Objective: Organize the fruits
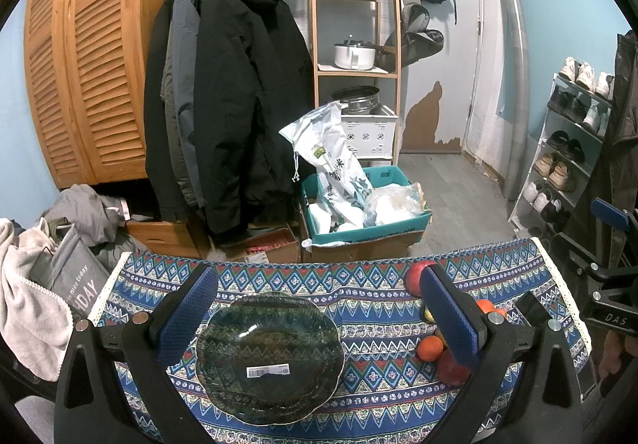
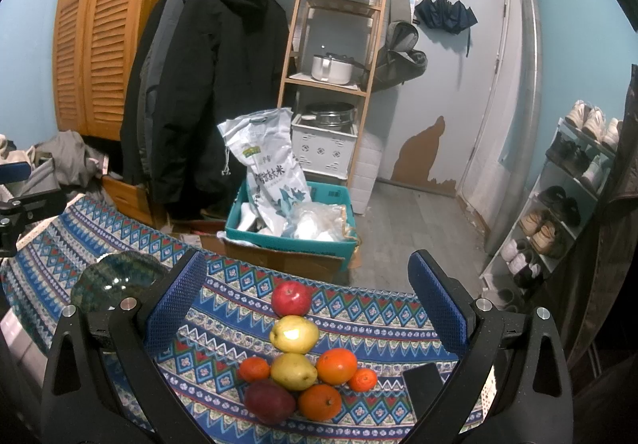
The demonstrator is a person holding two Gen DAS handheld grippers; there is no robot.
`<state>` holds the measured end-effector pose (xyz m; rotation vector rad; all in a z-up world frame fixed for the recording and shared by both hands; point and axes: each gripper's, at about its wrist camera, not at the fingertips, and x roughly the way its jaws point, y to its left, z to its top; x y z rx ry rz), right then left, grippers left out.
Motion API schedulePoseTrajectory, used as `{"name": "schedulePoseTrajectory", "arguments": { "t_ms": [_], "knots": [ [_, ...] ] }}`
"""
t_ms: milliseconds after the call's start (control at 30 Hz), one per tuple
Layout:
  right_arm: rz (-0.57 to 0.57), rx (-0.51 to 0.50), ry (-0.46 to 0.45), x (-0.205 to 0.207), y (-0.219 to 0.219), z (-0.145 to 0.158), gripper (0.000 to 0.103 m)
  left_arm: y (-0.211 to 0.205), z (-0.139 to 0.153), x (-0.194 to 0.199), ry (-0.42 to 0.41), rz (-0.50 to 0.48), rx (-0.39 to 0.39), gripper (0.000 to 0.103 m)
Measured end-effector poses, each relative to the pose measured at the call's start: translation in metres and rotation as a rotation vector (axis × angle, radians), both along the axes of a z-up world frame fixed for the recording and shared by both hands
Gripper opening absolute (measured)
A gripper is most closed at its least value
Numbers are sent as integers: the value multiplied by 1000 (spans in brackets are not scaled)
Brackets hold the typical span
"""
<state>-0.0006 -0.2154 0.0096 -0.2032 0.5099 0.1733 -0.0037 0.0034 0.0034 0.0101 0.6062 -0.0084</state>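
The fruits are clustered on the patterned-cloth desk. With the right hand-held gripper spread wide and empty, the far red round apple should be pinched gently, then carried to the dark green scalloped glass plate, framed by the equally unclosed left hand-held gripper.

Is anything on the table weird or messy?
Nothing is spilled or broken. One thing stands out: a black phone lies among the fruit, beside the small orange, and it isn't food. The green glass bowl holds no fruit and has a sticker.
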Motion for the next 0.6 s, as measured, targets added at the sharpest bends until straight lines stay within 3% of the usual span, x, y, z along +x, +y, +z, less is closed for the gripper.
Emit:
{"name": "schedulePoseTrajectory", "arguments": {
  "t_ms": [367, 600],
  "knots": [
    [-14, -4, 6, 0, -7, -4, 99, -3, -7, -2, 18, -15, 8, 102],
    [-56, -19, 55, 7, -18, -16, 99, -14, -21, 6, 63, -42, 23, 102]
  ]
}}
